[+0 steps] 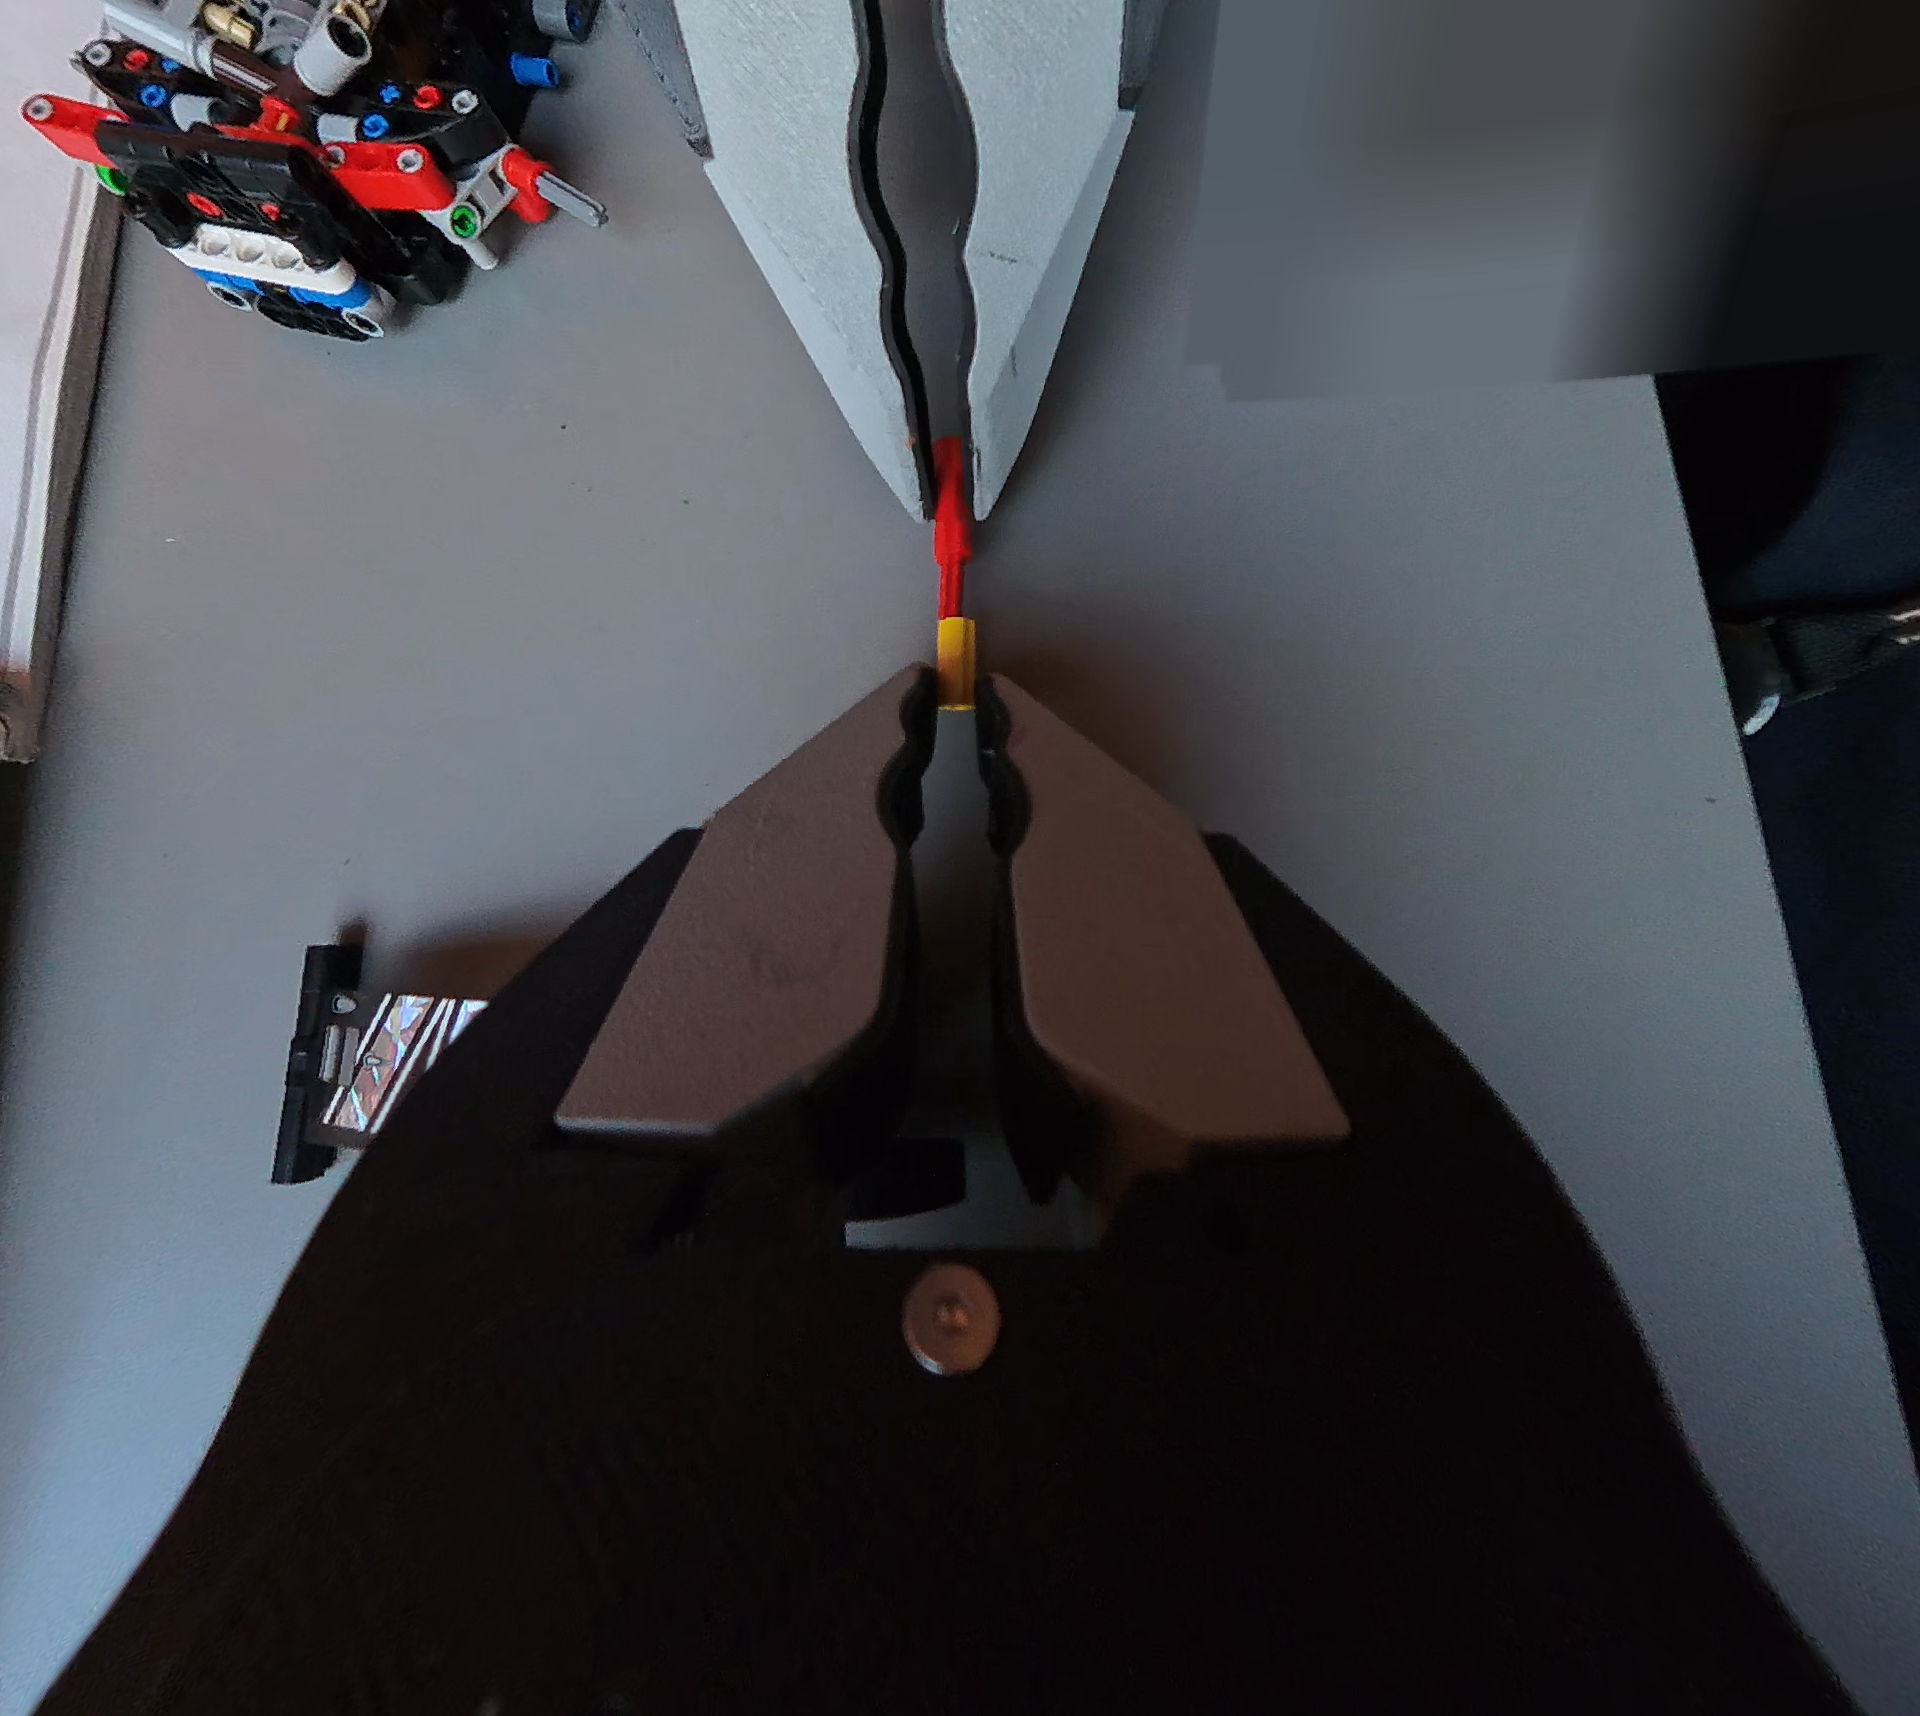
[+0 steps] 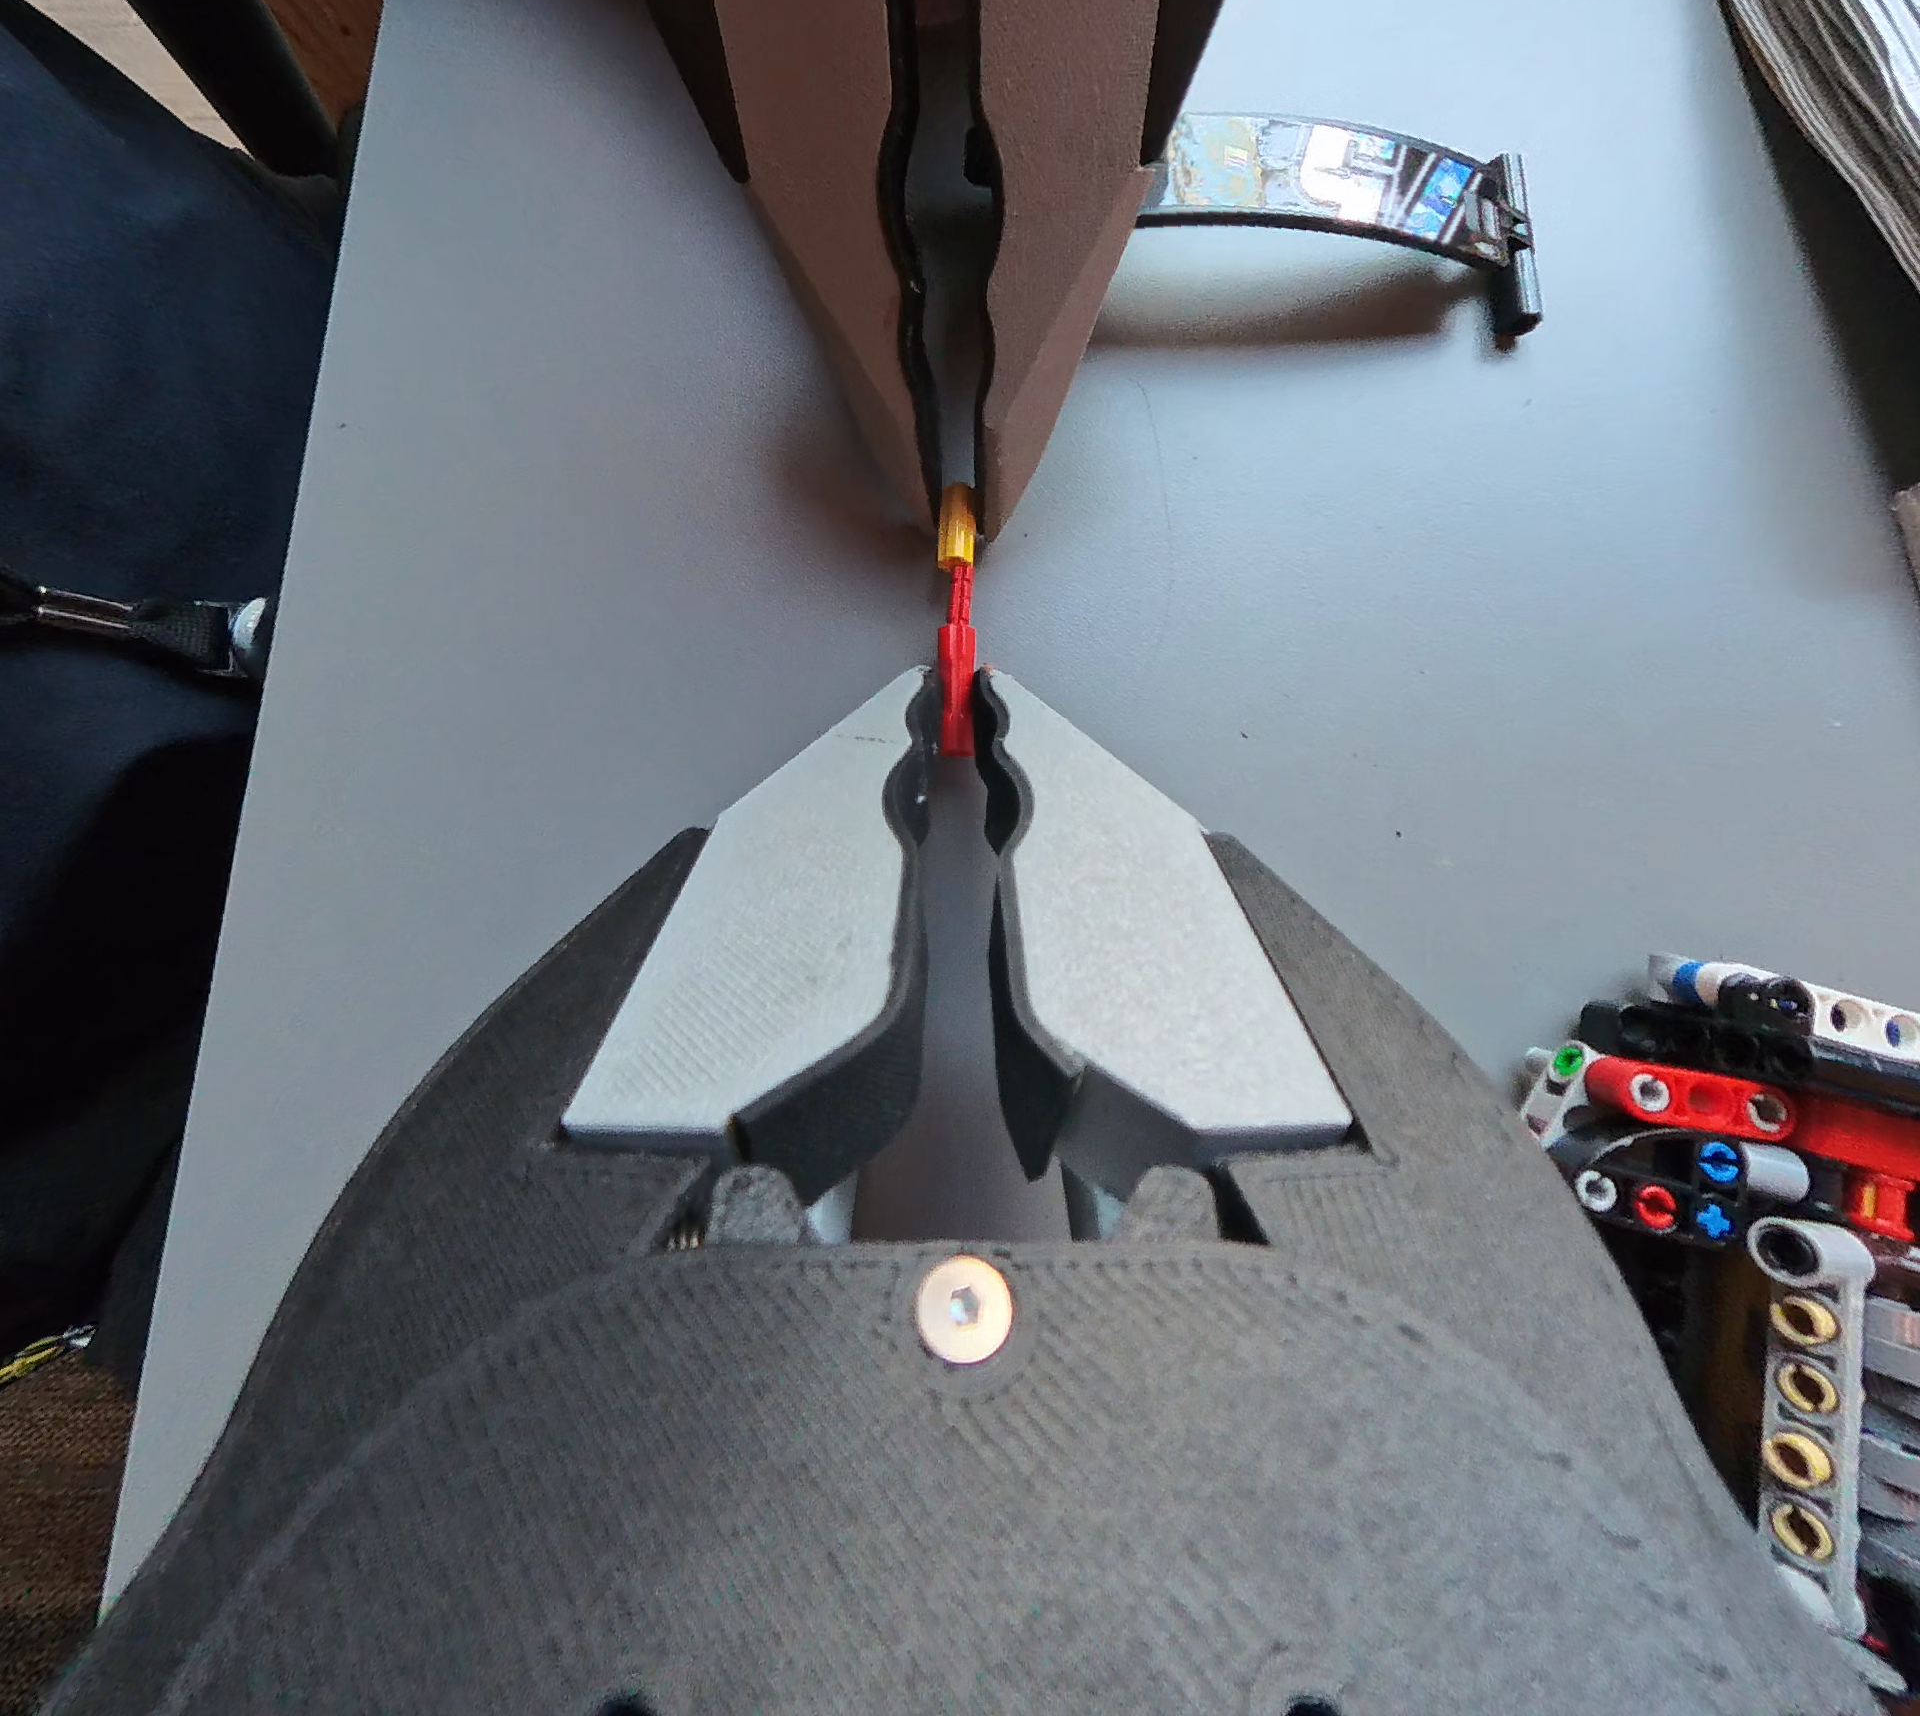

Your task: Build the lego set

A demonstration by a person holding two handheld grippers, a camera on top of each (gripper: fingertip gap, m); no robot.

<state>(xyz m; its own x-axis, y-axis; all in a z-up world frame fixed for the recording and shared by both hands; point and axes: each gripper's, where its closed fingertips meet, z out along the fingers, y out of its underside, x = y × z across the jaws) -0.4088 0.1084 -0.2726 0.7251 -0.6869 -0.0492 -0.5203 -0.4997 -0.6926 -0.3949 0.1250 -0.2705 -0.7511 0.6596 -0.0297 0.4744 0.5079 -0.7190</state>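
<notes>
Above the matte grey table, my left gripper pinches a yellow bush; my right gripper clamps the ridged red axle entering it.

Above the grey table, the left gripper pinches a small yellow sleeve that meets the red pin clamped by the right gripper, a brick-built model standing far left.

Two grippers of mine meet tip to tip: my left gripper pinches one yellow bush, my right gripper one red axle pin. Beside them: one brick model, one curved black panel.
</notes>
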